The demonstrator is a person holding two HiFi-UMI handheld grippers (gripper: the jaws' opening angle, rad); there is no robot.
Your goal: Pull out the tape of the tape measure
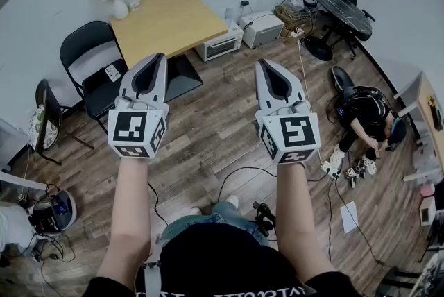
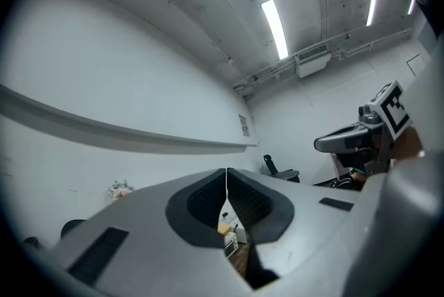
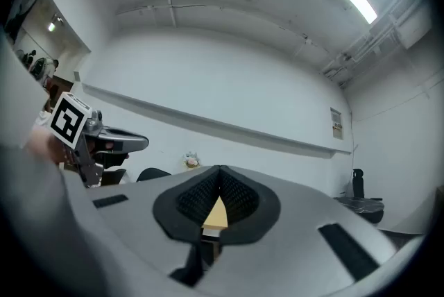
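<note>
Tape measure shows in no view: it is not on the wooden desk (image 1: 166, 21) at the upper left of the head view, nor on the floor (image 1: 208, 143) beneath the hands, so which hand is nearer cannot be judged. Mid-frame, the left tool (image 1: 155, 58) and right tool (image 1: 266, 64) are held side by side, each with its jaws closed tip to tip and gripping nothing.
</note>
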